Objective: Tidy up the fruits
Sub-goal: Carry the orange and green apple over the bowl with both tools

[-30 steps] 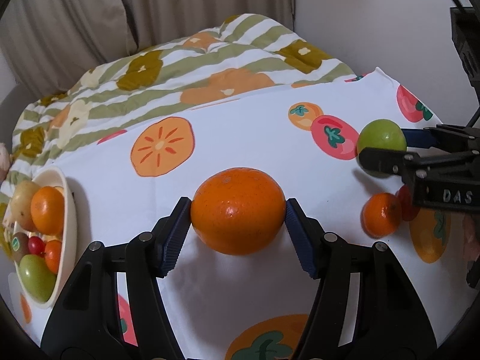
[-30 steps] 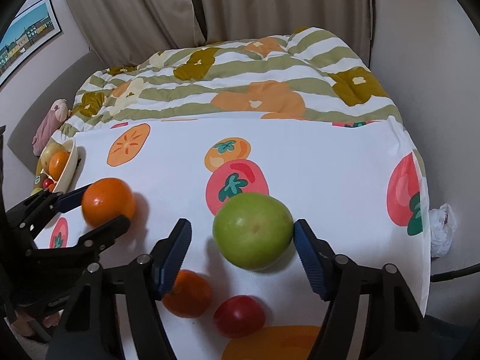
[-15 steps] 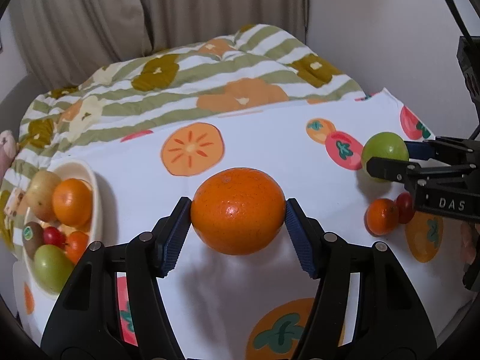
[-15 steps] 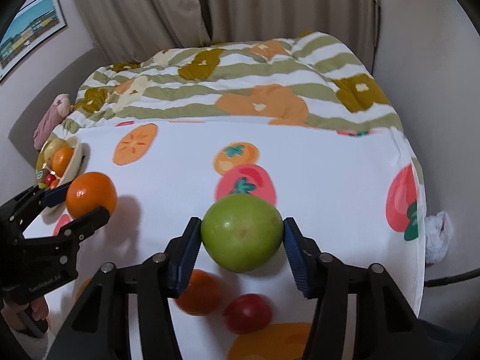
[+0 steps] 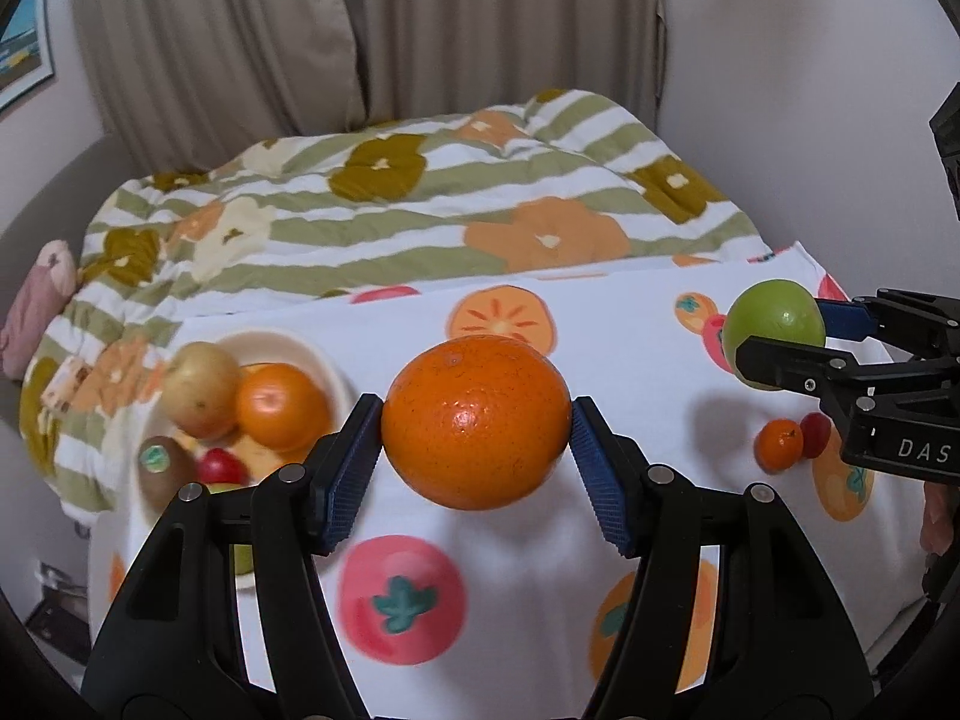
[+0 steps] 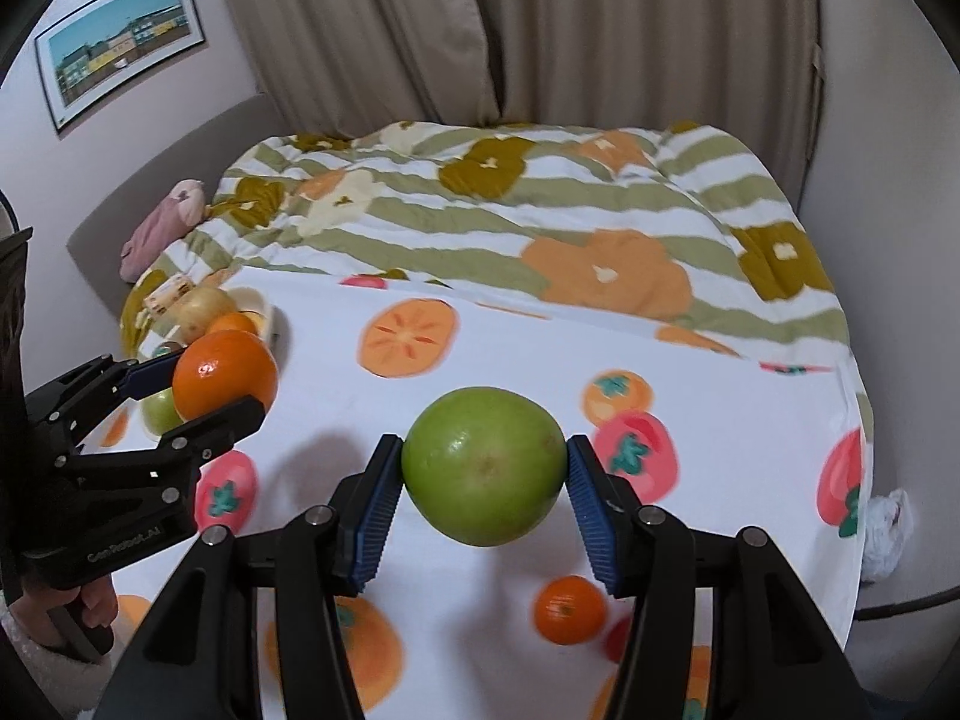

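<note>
Fruits: my two picks were both lifted clear of the fruit-print cloth [image 5: 636, 360].
Left gripper [image 5: 477, 456]: I had its blue pads pressed on either side of a large orange [image 5: 476, 422], held above the cloth just right of the bowl [image 5: 312, 354].
Right gripper [image 6: 483, 489]: I had it clamped the same way on a green apple [image 6: 483, 467], well to the right of the bowl, above the cloth.
Bowl: it sat on the cloth's left edge and held a yellowish round fruit [image 5: 201, 390], an orange fruit [image 5: 282, 407], a kiwi with a sticker [image 5: 162, 468] and a small red fruit [image 5: 221, 468]; something green showed under my left gripper's frame, too hidden for me to name.
Loose fruit: a mandarin [image 6: 570, 609] lay on the cloth far right of the bowl, touching a small red fruit mostly hidden behind my right gripper's finger.
Beyond the bowl: a striped floral quilt [image 6: 540, 204] and beige curtains [image 5: 372, 30].
</note>
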Tool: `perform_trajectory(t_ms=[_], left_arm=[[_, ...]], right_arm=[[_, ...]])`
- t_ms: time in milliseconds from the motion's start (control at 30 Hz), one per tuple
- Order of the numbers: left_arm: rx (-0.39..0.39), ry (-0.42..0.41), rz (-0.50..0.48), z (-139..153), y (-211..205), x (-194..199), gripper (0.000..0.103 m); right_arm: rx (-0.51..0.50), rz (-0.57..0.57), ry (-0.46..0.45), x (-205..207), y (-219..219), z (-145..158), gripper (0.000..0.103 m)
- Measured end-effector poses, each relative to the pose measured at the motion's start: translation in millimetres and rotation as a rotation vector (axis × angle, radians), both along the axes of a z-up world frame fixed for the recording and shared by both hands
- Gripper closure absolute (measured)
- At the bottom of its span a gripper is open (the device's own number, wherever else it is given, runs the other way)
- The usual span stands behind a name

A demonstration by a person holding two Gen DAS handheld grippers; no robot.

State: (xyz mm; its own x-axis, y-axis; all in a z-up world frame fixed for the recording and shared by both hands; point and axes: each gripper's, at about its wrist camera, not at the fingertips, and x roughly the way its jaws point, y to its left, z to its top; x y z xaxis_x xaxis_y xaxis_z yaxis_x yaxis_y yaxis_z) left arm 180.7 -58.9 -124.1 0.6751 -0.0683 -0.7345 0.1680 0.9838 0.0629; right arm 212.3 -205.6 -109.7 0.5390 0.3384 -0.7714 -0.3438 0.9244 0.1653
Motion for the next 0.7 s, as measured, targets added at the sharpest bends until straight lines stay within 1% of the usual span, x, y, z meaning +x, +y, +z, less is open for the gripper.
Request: perform_trajectory(t_ms=[167,333,567,700], left_arm=[[-0.002,-0.021,0.029,16,32,-5,0.035],[0.001,-0.029,0.053,25,64,-8,0.035],[0.014,-0.018,0.079,25,114,-5,0.035],[0.017,0.002,0.092,16,145,3,0.035]], right_arm=[[0.006,0.031,-0.012,-4,29,14,0.052],[0.013,0.06,-0.018,-8,63,23,0.052],[0.027,0.081,-0.002,-6,119,23,0.052],[0.041,0.077,0.014,-4,144,18,0.052]])
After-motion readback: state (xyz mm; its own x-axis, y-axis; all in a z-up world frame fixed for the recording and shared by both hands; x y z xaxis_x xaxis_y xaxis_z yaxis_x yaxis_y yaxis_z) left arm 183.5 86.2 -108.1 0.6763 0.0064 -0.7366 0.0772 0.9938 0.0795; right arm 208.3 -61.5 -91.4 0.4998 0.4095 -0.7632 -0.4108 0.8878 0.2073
